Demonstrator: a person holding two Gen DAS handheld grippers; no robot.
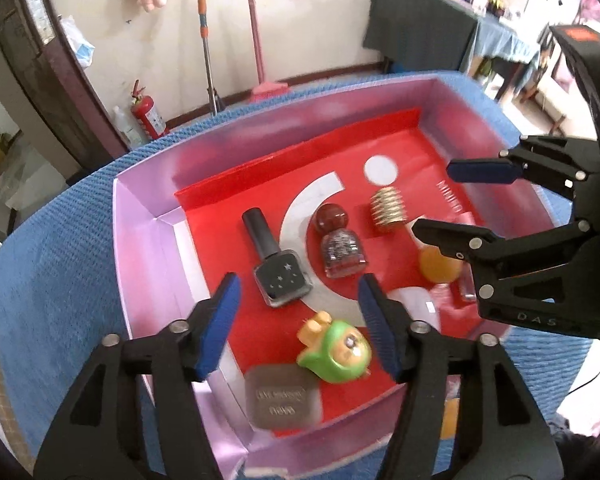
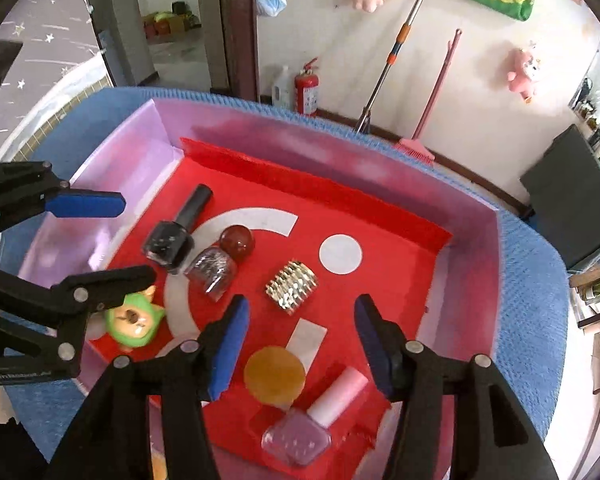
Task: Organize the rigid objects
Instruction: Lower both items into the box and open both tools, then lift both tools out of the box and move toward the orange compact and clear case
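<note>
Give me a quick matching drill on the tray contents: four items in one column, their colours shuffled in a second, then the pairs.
Items:
1. ribbed clip
2. star-printed polish bottle
3. round-eyed toy figure
4. flat disc

Colours:
A. green
B. amber
C. gold
D. black

Pairs: 1-C, 2-D, 3-A, 4-B. All four lie on the red tray liner.
</note>
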